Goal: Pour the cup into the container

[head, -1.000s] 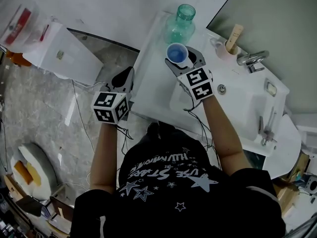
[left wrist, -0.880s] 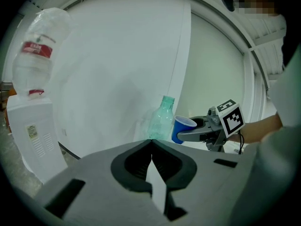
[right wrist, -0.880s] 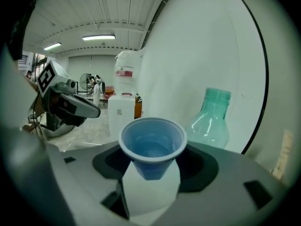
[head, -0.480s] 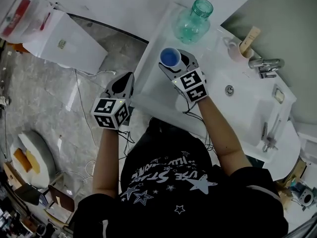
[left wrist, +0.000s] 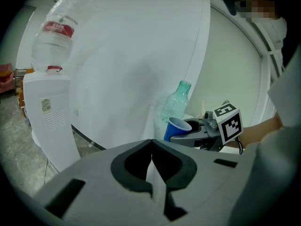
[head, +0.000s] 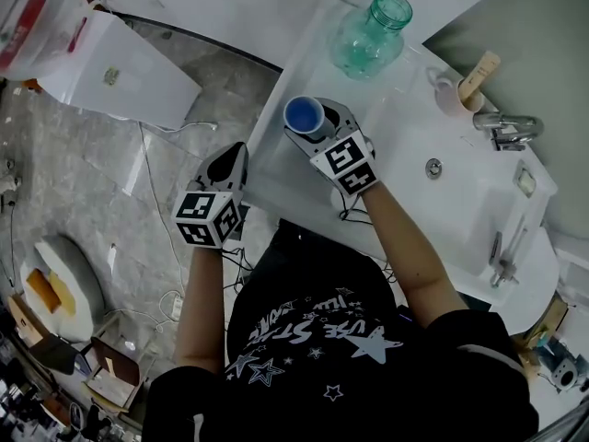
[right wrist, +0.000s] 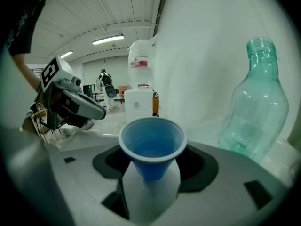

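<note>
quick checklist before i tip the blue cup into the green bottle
1. Right gripper clamped on the blue cup: ok.
2. Cup upright, nothing spilling: ok.
3. Green bottle upright on the counter, mouth uncapped: ok.
4. Cup rim over the bottle mouth: not ok, the cup is apart from it, nearer the counter's front edge.
5. Left gripper steadying the bottle: not ok, it is shut, empty and off the counter's side.
6. Liquid level in the cup: cannot tell.

My right grey 2-jaw gripper (head: pixel 316 129) reaches forward on an extended bare forearm (head: pixel 405 247), jaws clamped around a blue plastic cup (head: pixel 304 116). My left grey gripper (head: pixel 232 155) sits nearer my body, pointing forward, jaws pressed together, empty.
</note>
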Available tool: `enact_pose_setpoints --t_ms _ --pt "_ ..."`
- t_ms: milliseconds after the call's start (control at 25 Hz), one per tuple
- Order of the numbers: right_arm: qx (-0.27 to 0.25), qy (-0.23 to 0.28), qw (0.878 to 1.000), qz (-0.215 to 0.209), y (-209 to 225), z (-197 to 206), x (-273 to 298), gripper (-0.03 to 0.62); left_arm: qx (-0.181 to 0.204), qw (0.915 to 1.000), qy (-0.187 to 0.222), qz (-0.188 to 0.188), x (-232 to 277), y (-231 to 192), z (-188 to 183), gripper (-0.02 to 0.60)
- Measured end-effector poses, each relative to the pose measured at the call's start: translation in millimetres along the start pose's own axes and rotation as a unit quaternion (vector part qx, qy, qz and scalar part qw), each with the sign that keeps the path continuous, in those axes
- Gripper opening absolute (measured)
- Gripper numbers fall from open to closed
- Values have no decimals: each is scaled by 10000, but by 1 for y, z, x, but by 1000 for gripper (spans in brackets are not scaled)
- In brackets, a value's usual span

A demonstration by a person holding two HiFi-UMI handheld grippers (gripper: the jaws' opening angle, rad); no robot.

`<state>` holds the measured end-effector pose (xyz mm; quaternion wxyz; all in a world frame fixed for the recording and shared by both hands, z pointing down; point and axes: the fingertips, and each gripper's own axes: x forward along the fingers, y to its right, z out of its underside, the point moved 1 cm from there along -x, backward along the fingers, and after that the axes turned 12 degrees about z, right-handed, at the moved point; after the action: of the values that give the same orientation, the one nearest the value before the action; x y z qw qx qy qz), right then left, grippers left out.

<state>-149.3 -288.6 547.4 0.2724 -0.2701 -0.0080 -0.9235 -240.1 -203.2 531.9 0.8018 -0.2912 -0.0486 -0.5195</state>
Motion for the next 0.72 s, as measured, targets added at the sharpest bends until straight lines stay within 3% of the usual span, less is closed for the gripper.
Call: enact_pose_setpoints --t_ms 560,720 --pt "15 58 10000 19 -12 4 8 296 -44 9998 -108 135 -3 6 13 12" --pt "111 75 9999 62 -13 4 8 340 11 9998 -94 191 -5 5 10 12"
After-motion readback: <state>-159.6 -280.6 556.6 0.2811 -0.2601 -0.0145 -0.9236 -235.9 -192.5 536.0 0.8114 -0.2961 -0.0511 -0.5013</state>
